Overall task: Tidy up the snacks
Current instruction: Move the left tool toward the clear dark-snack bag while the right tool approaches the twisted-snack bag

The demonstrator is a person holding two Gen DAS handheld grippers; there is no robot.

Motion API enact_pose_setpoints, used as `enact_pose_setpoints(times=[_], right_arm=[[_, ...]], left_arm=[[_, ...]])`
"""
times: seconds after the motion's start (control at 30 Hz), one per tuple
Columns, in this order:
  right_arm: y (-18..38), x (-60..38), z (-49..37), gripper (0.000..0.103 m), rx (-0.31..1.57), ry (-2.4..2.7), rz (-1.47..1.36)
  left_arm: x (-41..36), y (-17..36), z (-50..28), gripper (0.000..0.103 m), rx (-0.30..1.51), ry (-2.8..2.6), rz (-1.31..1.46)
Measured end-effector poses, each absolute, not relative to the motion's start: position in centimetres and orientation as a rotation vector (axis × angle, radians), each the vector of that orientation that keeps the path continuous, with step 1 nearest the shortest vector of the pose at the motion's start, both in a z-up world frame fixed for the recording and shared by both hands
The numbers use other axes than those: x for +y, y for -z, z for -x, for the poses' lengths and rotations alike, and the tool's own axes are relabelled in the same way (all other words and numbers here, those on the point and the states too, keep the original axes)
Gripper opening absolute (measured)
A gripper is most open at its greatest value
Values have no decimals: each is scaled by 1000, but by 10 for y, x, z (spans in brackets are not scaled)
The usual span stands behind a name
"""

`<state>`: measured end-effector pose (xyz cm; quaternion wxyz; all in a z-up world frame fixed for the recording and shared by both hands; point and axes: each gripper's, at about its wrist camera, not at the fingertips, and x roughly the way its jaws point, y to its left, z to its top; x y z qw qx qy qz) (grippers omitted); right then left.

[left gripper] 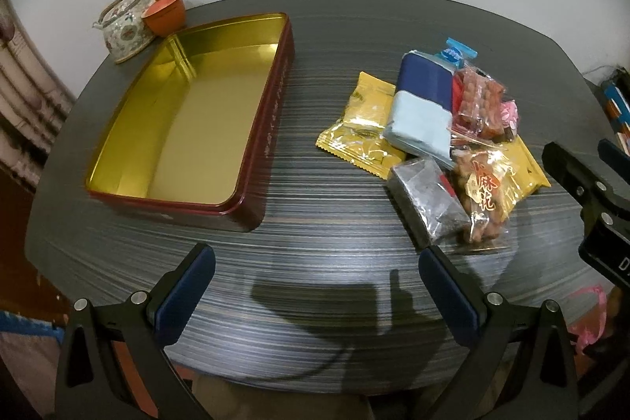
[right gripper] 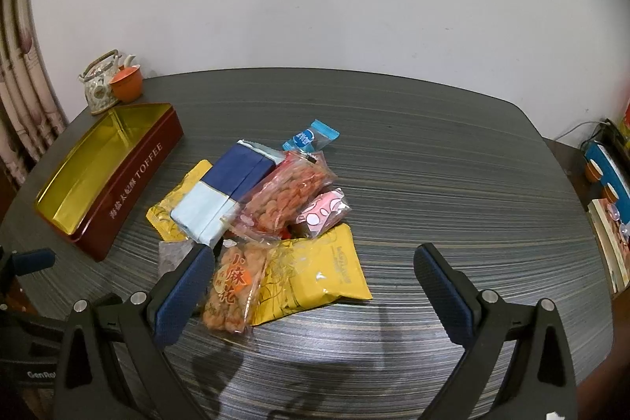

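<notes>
An open red toffee tin (left gripper: 271,128) with a bare gold inside sits on the left of the dark table; it also shows in the right wrist view (right gripper: 134,180). A pile of snacks lies to its right: a blue and pale-blue pack (left gripper: 423,105) (right gripper: 224,191), yellow packets (left gripper: 362,128) (right gripper: 315,274), clear bags of fried twists (left gripper: 486,191) (right gripper: 236,290), a grey packet (left gripper: 427,201), a pink packet (right gripper: 323,213) and a blue candy (right gripper: 311,138). My left gripper (left gripper: 317,262) is open and empty above the table's near edge. My right gripper (right gripper: 313,262) is open and empty, over the pile's near side.
A floral teapot (left gripper: 124,26) and an orange cup (left gripper: 165,12) stand at the table's far left corner by the wall. A curtain hangs at the left. Books and small cups lie on a side surface at the right (right gripper: 606,191). The right gripper shows at the left view's right edge (left gripper: 582,180).
</notes>
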<state>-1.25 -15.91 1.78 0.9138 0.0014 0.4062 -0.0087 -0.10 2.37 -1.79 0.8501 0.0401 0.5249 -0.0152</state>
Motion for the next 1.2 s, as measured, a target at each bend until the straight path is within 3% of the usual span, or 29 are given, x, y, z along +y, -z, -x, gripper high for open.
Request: enact_pose_setpoints(times=[0.83,1.0,1.2], right_arm=[[-17,-154,16,100,839,-1,8],[-15,-150,15,96,851,-27,19],[-6,-147,10,82,897,-71,10]], left_arm=[[28,20,-1,103,1125,10,-71],[28,21,-2,103,1128,5,-66],[32,22,-4,103,1133,4,-51]])
